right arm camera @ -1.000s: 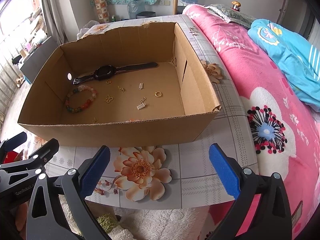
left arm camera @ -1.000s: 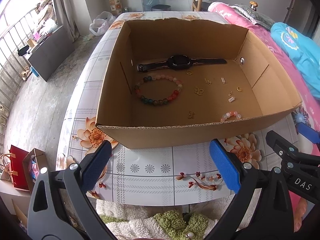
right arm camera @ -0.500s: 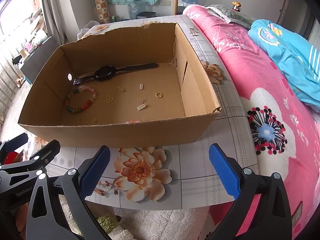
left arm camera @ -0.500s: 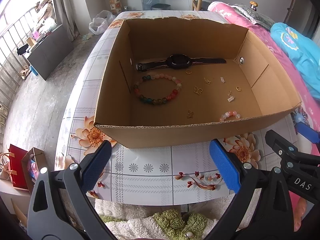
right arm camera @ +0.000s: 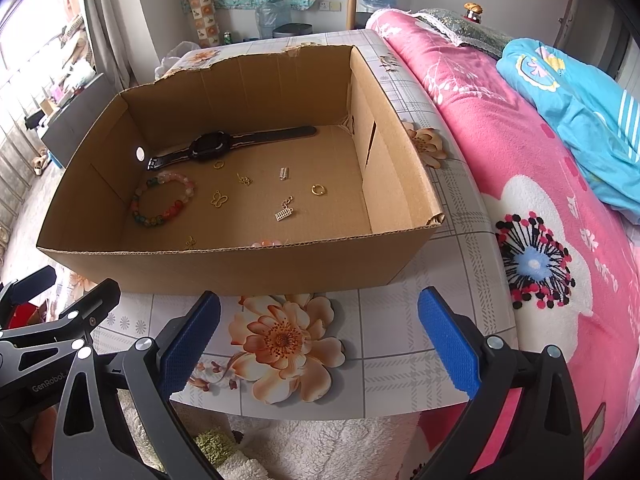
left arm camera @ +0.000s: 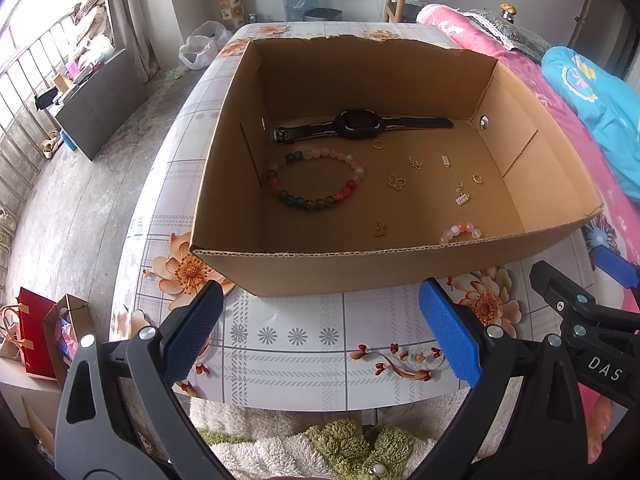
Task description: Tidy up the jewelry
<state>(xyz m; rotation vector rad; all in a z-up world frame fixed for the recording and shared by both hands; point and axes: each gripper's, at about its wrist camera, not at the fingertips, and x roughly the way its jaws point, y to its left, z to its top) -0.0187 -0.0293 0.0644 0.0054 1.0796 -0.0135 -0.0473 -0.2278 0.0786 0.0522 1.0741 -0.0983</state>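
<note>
Room: bedroom, a floral-tiled table (left arm camera: pixel 296 344) beside a pink bed (right arm camera: pixel 520 168).
Box (left arm camera: pixel 320 268): open cardboard, on the table, holding all the jewelry.
Watch (left arm camera: pixel 360 126): black, flat along the box's far wall.
Bracelet (left arm camera: pixel 316 180): multicolour beads, just nearer than the watch, by the box's left wall.
Pink bracelet (left arm camera: pixel 460 232): against the box's near wall.
Charms (left arm camera: pixel 396 181): small gold pieces scattered mid-box.
Left gripper (left arm camera: pixel 320 336): fingers spread wide, empty, before the box's near wall.
Right gripper (right arm camera: pixel 320 340): fingers spread wide, empty, same side of the box.
</note>
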